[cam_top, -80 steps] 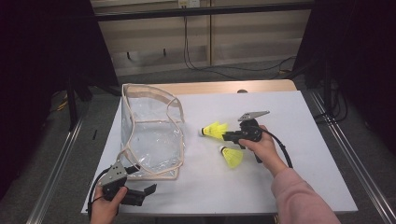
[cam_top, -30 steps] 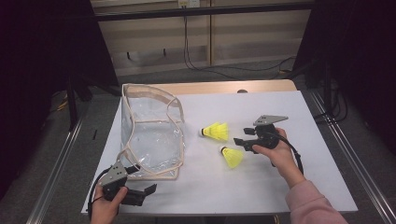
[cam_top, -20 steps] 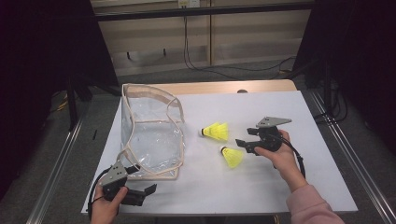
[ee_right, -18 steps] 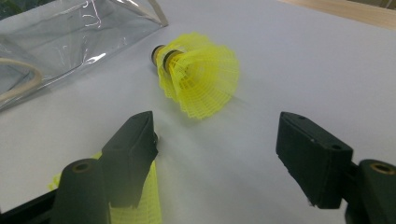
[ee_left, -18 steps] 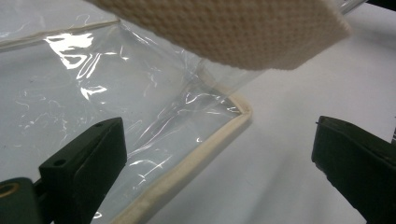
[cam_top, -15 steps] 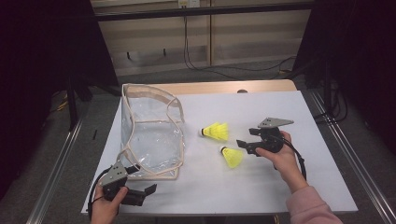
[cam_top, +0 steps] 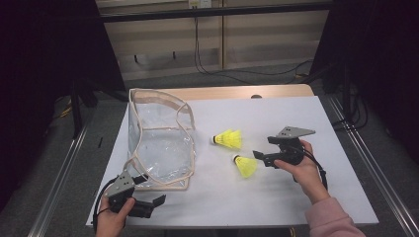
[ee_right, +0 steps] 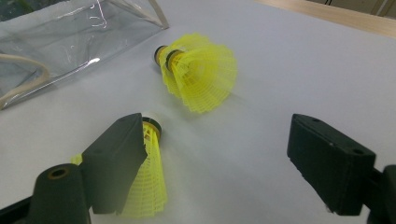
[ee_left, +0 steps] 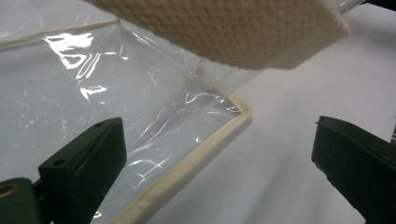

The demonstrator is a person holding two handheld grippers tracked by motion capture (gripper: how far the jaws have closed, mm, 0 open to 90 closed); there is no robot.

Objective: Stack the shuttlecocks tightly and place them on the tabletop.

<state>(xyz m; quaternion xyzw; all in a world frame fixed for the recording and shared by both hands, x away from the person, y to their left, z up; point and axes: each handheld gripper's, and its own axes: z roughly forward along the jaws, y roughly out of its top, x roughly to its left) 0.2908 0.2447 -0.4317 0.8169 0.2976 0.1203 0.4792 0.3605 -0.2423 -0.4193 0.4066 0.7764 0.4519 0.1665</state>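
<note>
2 yellow shuttlecocks (cam_top: pixel 229 139) (cam_top: pixel 245 166) lie beside 1 clear bag (cam_top: pixel 160 143); bare table (cam_top: pixel 296 197) lies around the spread right gripper (cam_top: pixel 258 159); the left gripper (cam_top: pixel 159 203) is also spread.

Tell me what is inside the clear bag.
Nothing shows inside the clear bag: through its plastic only the white table is seen. Both yellow shuttlecocks lie outside, beside it. Glare and creases hide parts of its interior.

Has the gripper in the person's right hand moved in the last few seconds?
Yes. The right gripper has pulled back from between the two yellow shuttlecocks toward the table's right side, jaws open; both shuttlecocks lie where they were.
</note>
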